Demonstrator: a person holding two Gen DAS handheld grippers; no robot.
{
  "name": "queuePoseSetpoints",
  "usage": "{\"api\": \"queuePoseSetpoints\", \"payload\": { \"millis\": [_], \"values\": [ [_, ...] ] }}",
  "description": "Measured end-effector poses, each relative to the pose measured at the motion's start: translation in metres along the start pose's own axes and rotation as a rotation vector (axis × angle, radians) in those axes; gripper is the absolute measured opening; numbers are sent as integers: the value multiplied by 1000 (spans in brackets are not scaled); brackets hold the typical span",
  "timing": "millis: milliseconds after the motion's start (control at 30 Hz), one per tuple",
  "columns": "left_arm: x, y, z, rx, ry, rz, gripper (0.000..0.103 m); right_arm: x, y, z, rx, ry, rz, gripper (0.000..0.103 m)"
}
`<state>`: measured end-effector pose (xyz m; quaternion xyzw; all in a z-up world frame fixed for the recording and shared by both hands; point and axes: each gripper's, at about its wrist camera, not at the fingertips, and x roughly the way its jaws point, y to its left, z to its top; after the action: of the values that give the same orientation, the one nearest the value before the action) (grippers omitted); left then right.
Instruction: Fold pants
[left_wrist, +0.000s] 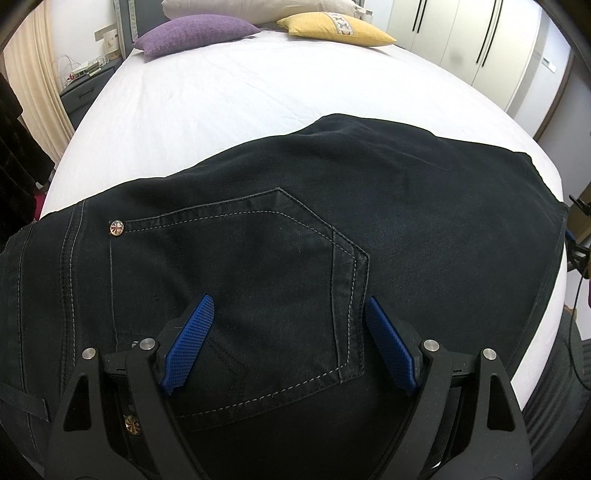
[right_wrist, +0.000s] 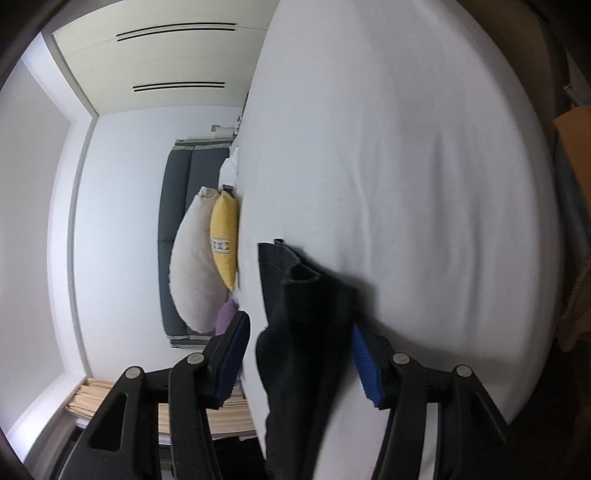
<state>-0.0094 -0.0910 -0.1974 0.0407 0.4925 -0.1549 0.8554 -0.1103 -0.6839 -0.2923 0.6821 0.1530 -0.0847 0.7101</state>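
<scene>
Black denim pants (left_wrist: 295, 229) lie flat across the near part of a white bed (left_wrist: 221, 92), back pocket up. My left gripper (left_wrist: 290, 308) hovers open just above the back pocket, blue pads (left_wrist: 190, 343) apart with nothing between them. In the right wrist view, rolled sideways, a pant leg end (right_wrist: 306, 295) lies on the bed sheet (right_wrist: 424, 184). My right gripper (right_wrist: 299, 339) is open with the leg cloth passing between its blue pads (right_wrist: 365, 365); the jaws stand wide and do not pinch it.
A purple cushion (left_wrist: 195, 33), a yellow cushion (left_wrist: 336, 27) and a beige pillow (left_wrist: 255, 7) sit at the head of the bed. A white wardrobe (left_wrist: 480, 44) stands at the right, a nightstand (left_wrist: 85, 88) at the left.
</scene>
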Motion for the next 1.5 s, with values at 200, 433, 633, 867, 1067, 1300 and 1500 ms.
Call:
{"api": "queuePoseSetpoints", "payload": {
  "millis": [200, 433, 633, 867, 1067, 1300, 1500],
  "values": [
    [0, 1, 0, 0, -1, -1, 84, 12, -3, -5, -4, 42, 31, 41],
    [-9, -1, 12, -6, 20, 13, 83, 14, -23, -3, 14, 37, 26, 4],
    [-31, -46, 42, 31, -48, -124, 83, 0, -19, -11, -29, 15, -18, 4],
    [20, -74, 67, -9, 42, -193, 83, 6, -2, -18, -127, -5, -117, 4],
    [43, -85, 58, 51, 41, -169, 83, 14, 2, -21, -188, -7, -165, 3],
    [46, -82, 56, 37, 25, -188, 83, 17, 5, -24, -210, -15, -198, 3],
    [46, -75, 50, 12, 11, -218, 83, 30, 65, -56, -458, -23, -326, 4]
  ]
}}
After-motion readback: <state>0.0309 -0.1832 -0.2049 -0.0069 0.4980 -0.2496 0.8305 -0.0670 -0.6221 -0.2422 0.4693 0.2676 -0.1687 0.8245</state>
